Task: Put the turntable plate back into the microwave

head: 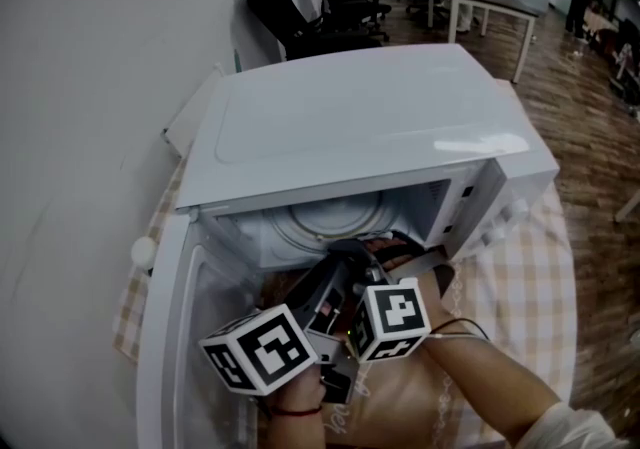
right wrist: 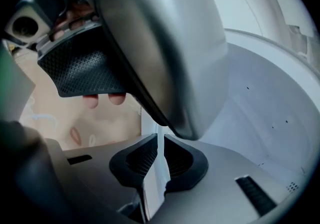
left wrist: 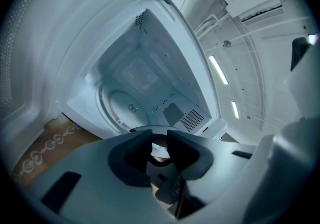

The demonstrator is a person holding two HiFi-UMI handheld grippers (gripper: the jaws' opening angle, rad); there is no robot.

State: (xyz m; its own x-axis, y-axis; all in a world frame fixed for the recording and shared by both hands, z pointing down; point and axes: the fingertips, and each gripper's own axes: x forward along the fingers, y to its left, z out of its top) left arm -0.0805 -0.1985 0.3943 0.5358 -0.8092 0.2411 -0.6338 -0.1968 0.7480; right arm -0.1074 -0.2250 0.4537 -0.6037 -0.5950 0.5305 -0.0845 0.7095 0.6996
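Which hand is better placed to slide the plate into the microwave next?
Right. The right gripper is shut on the thin edge of the plate at the open microwave; the left gripper has its jaws apart, gripping nothing.

The microwave (head: 370, 117) is smooth, glossy white, the tablecloth (head: 520, 287) matt checked fabric, the turntable plate (right wrist: 155, 180) translucent glass (seen edge-on only).

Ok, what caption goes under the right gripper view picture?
Right tool pinching the glass turntable plate by its edge, at the white microwave.
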